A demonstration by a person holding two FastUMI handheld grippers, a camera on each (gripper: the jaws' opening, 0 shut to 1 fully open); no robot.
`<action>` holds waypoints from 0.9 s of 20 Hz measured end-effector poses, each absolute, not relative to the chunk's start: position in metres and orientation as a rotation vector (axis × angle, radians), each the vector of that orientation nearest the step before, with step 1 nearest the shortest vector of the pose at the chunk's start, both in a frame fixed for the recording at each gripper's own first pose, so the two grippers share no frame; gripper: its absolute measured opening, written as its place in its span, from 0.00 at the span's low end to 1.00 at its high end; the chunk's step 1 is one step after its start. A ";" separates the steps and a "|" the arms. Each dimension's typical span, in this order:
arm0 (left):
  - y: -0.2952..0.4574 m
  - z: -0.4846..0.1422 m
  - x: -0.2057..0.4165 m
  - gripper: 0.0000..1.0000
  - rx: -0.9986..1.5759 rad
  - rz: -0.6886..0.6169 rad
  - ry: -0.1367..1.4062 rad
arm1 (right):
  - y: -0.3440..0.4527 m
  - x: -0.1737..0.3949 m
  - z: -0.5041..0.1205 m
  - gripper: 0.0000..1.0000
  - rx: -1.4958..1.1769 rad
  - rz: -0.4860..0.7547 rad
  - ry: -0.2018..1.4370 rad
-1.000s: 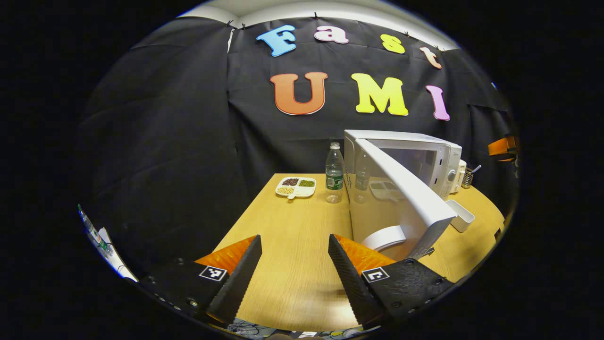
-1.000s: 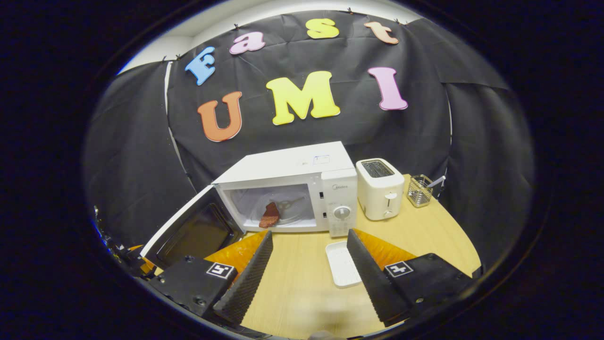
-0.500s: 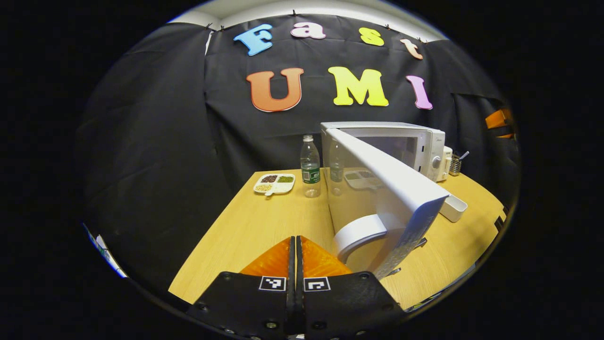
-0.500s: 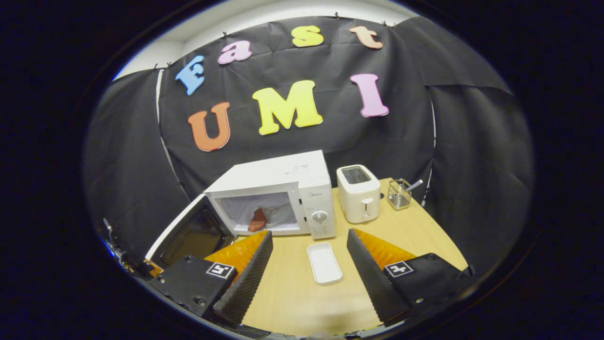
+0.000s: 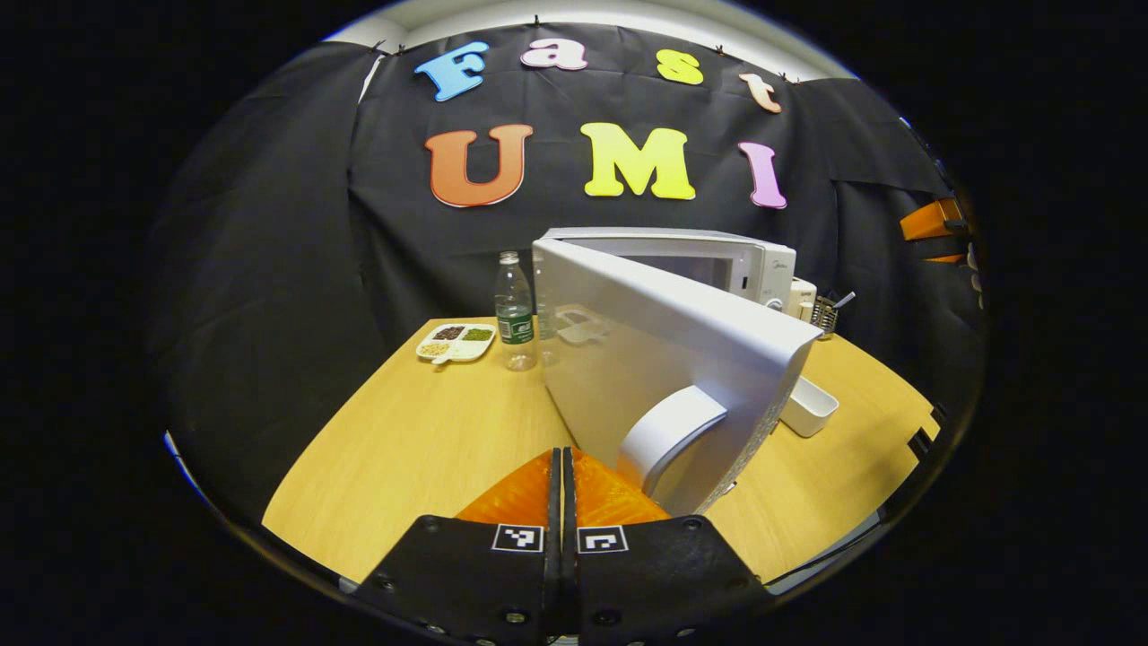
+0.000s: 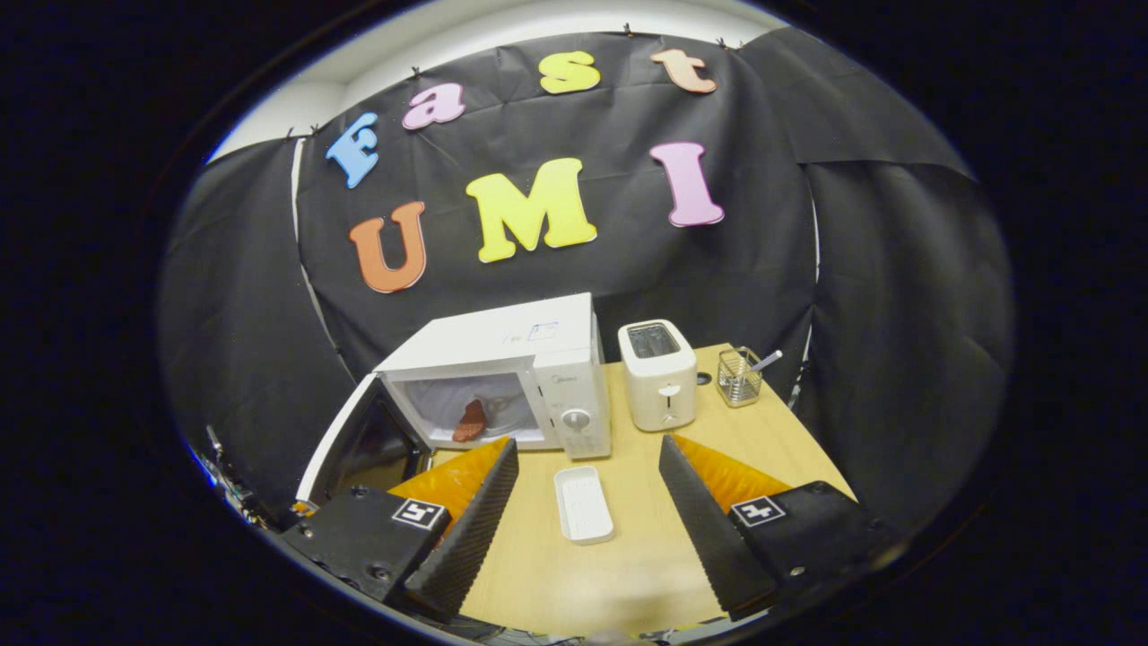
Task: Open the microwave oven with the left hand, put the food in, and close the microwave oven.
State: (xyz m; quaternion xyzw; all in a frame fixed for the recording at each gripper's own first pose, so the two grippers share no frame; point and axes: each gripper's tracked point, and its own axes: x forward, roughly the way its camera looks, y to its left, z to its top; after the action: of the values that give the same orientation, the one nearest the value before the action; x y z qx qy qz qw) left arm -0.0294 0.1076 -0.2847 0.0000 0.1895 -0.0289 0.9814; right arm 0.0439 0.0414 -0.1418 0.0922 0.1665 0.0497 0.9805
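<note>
**Left gripper closed beside the half-open microwave door**

The left gripper (image 5: 562, 467), low in the frame's centre, has its fingers pressed together with nothing between them, just left of the door handle (image 5: 668, 432). The door (image 5: 664, 350) stands partly open across mid-frame. In the right gripper view, the right gripper (image 6: 587, 480) is spread wide above the table (image 6: 628, 574), with a white tray (image 6: 583, 504) between its fingers. The food (image 6: 469, 420) lies inside the microwave (image 6: 502, 377), centre-left; a toaster (image 6: 659, 386) stands to its right.

Left tool (image 5: 561, 467) has its two fingers pressed flat together, gripping nothing. Right tool (image 6: 587, 480) has its fingers spread wide apart, empty.
</note>
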 end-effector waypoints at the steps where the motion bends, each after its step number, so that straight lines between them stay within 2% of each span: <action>1: 0.094 -0.283 -0.026 0.00 -0.003 -0.065 0.381 | 0.035 0.046 -0.142 1.00 0.190 0.103 0.338; 12: -0.047 -0.267 0.042 0.00 0.019 -0.235 0.316 | -0.044 0.069 -0.144 1.00 0.210 0.095 0.356; 18: -0.088 -0.267 0.092 0.00 0.039 -0.307 0.305 | -0.063 0.079 -0.139 1.00 0.219 0.062 0.352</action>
State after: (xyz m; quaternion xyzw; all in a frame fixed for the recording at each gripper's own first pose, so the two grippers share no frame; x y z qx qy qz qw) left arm 0.0916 -0.0882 -0.2673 0.0193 0.1511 -0.1522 0.9765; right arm 0.0787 -0.0629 -0.1395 0.1089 0.1745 0.0309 0.9781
